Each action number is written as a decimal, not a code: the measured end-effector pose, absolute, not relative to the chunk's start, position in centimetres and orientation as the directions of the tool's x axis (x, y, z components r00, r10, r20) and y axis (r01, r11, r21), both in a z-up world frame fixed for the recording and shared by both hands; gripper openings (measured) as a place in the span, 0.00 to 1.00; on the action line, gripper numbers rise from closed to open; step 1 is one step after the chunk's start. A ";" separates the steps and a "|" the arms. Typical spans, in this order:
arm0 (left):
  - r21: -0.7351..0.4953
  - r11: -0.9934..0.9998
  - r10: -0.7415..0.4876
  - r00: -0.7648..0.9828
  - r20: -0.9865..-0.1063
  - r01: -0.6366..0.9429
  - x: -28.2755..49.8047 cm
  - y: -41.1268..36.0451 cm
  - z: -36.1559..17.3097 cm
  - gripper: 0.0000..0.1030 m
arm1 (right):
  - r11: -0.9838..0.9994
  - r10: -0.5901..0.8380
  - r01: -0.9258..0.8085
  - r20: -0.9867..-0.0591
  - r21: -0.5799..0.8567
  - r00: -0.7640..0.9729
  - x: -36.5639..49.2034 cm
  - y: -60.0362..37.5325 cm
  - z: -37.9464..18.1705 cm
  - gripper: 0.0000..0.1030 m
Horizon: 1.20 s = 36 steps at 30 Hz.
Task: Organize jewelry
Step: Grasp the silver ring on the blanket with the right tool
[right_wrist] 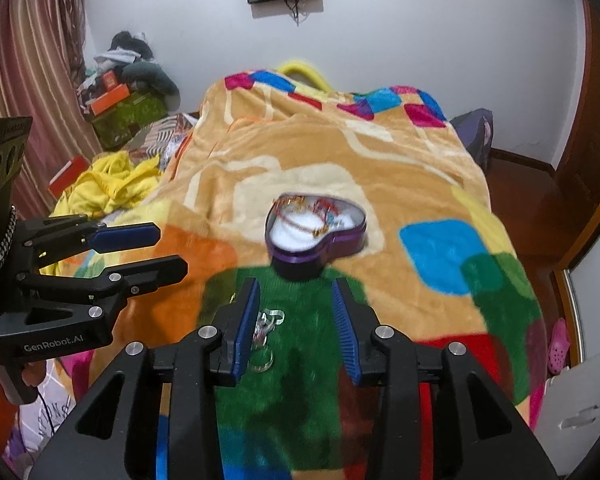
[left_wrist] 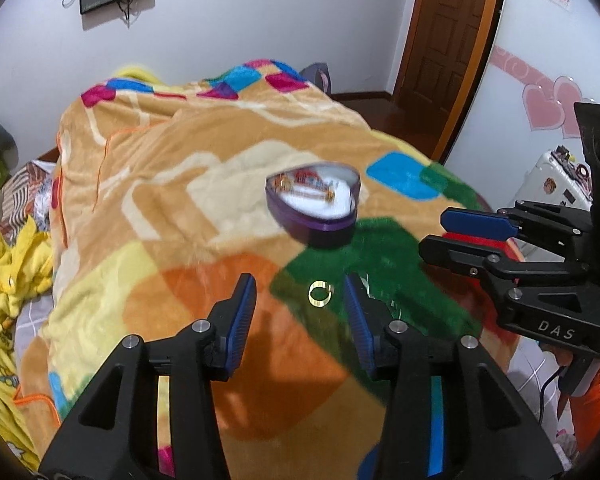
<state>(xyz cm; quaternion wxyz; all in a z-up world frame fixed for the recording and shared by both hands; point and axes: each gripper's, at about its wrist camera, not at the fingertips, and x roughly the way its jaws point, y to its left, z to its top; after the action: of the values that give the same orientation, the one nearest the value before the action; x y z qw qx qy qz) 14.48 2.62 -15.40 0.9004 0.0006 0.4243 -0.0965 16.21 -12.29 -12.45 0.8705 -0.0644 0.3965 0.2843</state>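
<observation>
A purple heart-shaped box (left_wrist: 314,200) (right_wrist: 316,228) with a white lining lies open on the blanket, with gold and coloured chains inside. My left gripper (left_wrist: 300,312) is open, low over the blanket. A small gold ring (left_wrist: 320,294) lies on the green patch between its fingers and touches neither pad. My right gripper (right_wrist: 296,320) is open too. Clear, silvery jewelry pieces (right_wrist: 266,330) lie on the green patch just beside its left finger, not pinched. Each gripper shows side-on in the other's view: right gripper (left_wrist: 436,232), left gripper (right_wrist: 160,252).
A plush multicoloured blanket (left_wrist: 180,208) (right_wrist: 380,152) covers the bed. Yellow clothes (left_wrist: 8,264) (right_wrist: 108,184) lie at its left side, with boxes and clutter (right_wrist: 120,104) by the curtain. A wooden door (left_wrist: 444,32) and a white case (left_wrist: 548,184) stand to the right.
</observation>
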 end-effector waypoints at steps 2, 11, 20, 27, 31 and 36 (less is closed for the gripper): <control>-0.088 0.981 -0.176 0.607 -0.775 0.172 14.1 2.7 -16.1 0.43 | 0.829 0.441 -0.547 -0.737 0.117 0.511 15.8 -12.2 -13.1 0.33; -0.113 0.980 -0.187 0.570 -0.800 0.162 12.8 2.8 -17.9 0.43 | 0.812 0.423 -0.573 -0.792 0.115 0.440 14.7 -10.8 -16.5 0.33; -0.132 0.975 -0.211 0.570 -0.794 0.177 12.8 1.9 -18.1 0.43 | 0.789 0.418 -0.609 -0.798 0.083 0.433 14.2 -10.2 -17.7 0.19; -0.165 0.962 -0.259 0.547 -0.796 0.215 13.9 -0.1 -18.5 0.32 | 0.809 0.425 -0.582 -0.768 0.085 0.478 14.2 -11.7 -16.8 0.19; -0.182 0.956 -0.280 0.527 -0.803 0.230 14.7 -1.3 -19.1 0.29 | 0.837 0.409 -0.540 -0.756 0.087 0.511 14.8 -13.5 -16.1 0.19; -0.182 0.956 -0.277 0.502 -0.819 0.230 15.9 -2.5 -20.2 0.26 | 0.865 0.389 -0.494 -0.746 0.093 0.541 15.4 -15.4 -15.4 0.19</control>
<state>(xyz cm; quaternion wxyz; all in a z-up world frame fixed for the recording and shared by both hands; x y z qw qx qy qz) 15.90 -2.50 -20.21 0.8664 -0.0245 0.4769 -0.1461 15.37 -15.40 -15.39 0.8753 -0.0642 0.4076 0.2521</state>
